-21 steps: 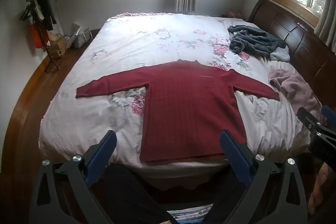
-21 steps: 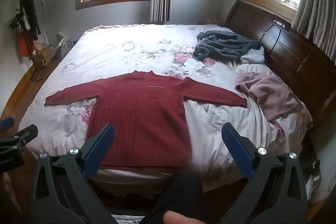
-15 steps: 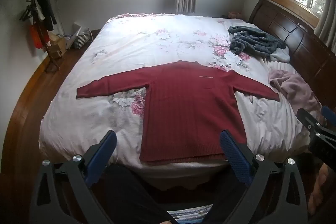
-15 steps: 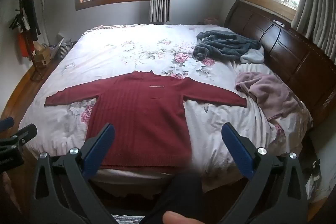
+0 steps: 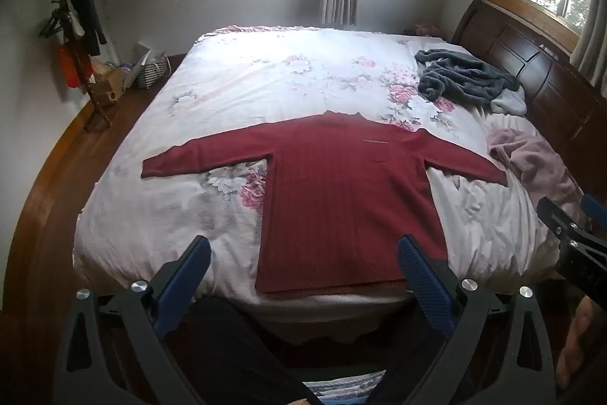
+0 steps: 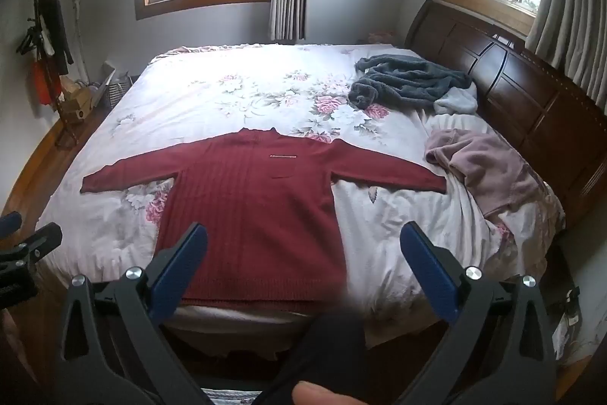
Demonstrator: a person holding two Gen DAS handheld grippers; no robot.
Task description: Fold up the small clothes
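Left wrist view: left gripper (image 5: pixel 301 266) spread wide, empty, above near bed (image 5: pixel 151 215) edge. Red sweater (image 5: pixel 341 200) flat on bed, sleeves out.

Right wrist view: right gripper (image 6: pixel 303 262) spread wide, empty. Sweater (image 6: pixel 250 211) flat; grey garment (image 6: pixel 409 82), pink garment (image 6: pixel 481 169) near headboard.

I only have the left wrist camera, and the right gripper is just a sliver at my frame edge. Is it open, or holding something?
Observer: The right gripper is open, its fingers wide apart with nothing between them, pointing at the red sweater.
Operator: That gripper also blocks the pink garment's near end for me. Does it spill off the bed?
Observer: No. The pink garment lies crumpled wholly on the bed, beside the headboard.
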